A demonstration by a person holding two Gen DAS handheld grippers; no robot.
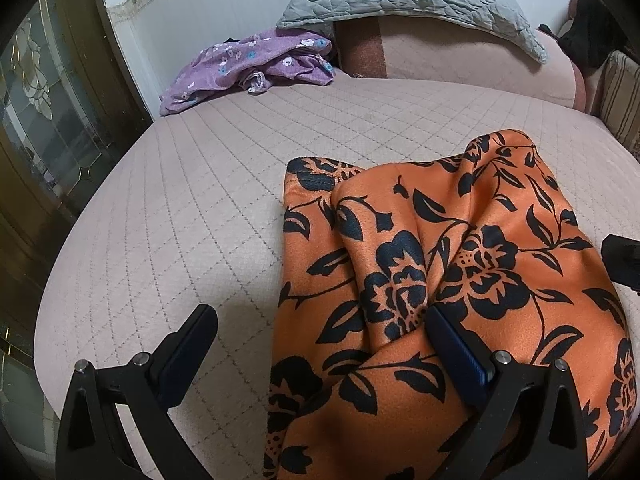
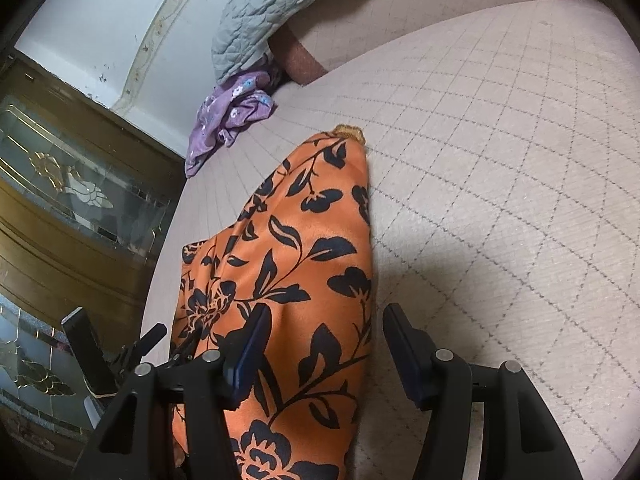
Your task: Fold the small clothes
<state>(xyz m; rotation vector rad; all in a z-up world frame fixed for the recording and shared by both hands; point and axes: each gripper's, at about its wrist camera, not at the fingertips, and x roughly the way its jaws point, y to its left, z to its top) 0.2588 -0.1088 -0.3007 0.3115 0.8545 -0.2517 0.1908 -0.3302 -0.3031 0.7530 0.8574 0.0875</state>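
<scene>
left hand-held gripper (image 1: 320,320) jaws spread, right hand-held gripper (image 2: 326,316) jaws spread

Near: floral garment (image 1: 460,280) on the bed (image 1: 180,208)
Far left: crumpled garment (image 1: 256,66) (below the pillow (image 1: 408,0))

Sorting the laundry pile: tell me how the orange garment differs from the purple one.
The orange garment has a big black flower print; the purple garment has tiny pale flowers. The orange one lies close, under both claws; the purple one sits crumpled far off, by the wall and the grey quilt. Both lie on the bed.
</scene>
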